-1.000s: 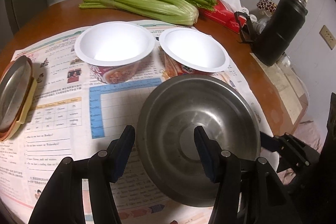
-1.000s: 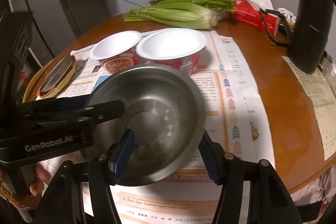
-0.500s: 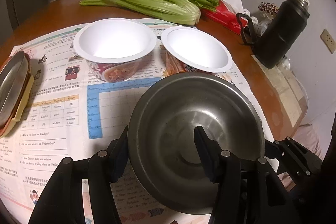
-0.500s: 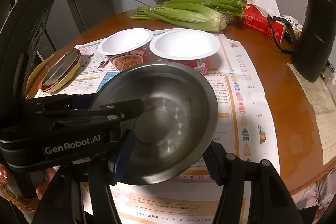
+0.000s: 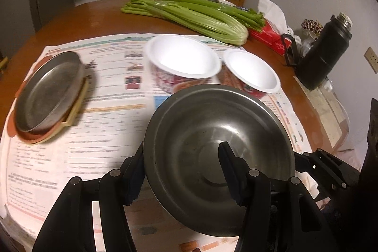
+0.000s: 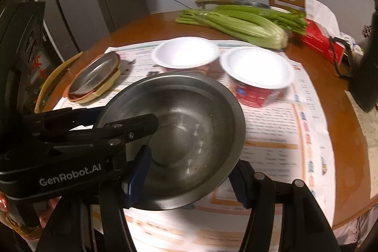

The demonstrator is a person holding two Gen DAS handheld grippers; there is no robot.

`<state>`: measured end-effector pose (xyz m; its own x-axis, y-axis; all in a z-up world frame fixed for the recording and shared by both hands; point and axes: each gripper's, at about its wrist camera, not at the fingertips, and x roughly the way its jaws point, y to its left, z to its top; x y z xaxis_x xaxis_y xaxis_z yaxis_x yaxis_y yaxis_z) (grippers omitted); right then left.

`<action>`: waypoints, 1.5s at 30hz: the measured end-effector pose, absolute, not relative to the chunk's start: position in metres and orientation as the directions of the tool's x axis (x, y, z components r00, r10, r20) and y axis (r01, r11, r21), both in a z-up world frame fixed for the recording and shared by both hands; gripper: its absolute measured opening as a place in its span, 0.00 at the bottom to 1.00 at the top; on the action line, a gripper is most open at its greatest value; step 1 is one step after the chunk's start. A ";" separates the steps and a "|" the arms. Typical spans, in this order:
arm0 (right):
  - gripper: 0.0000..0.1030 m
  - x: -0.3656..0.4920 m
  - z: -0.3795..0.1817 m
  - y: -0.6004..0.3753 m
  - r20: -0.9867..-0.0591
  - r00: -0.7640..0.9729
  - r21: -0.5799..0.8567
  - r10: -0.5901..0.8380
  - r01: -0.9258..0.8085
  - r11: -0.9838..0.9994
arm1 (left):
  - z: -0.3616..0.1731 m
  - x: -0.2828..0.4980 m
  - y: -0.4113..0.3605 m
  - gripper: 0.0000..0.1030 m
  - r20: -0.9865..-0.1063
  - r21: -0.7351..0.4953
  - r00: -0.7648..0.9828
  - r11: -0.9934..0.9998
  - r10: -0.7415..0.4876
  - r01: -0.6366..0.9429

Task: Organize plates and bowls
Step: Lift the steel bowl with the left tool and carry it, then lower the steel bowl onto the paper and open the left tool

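Currently you carry the steel bowl (image 5: 219, 152) on both grippers: left gripper (image 5: 182, 171) and right gripper (image 6: 189, 176) each about half open, one finger inside the rim, one outside, pinching the wall. Bowl sits above the printed paper (image 5: 106, 134), at 6 o'clock from two white paper bowls (image 5: 183, 58). Risk: uneven pull between hands tilts or slips the smooth rim. Stacked steel plate (image 5: 47, 91) at 9 o'clock looks clear to reach; celery (image 5: 200, 15) and black flask (image 5: 323, 56) stand well apart at 12 and 2 o'clock

left hand-held gripper (image 6: 146, 131): black, silver screws, "GenRobot.AI" (white) | right hand-held gripper (image 6: 189, 178): blue pads
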<state>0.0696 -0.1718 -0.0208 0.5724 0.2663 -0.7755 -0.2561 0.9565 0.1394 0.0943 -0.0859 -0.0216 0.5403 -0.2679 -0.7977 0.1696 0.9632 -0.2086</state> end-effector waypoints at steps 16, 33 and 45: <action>0.61 0.086 -0.032 -0.137 -0.799 0.529 0.145 0.285 -0.290 0.946 | -0.038 0.099 -0.049 0.59 -0.808 -0.216 0.534 0.968 -0.250 0.127; 0.61 0.097 -0.044 -0.129 -0.809 0.524 0.136 0.266 -0.272 0.953 | -0.047 0.108 -0.045 0.59 -0.802 -0.201 0.540 0.966 -0.256 0.159; 0.61 0.097 -0.039 -0.148 -0.793 0.544 0.184 0.273 -0.212 0.960 | -0.037 0.103 -0.033 0.59 -0.784 -0.201 0.574 0.971 -0.238 0.129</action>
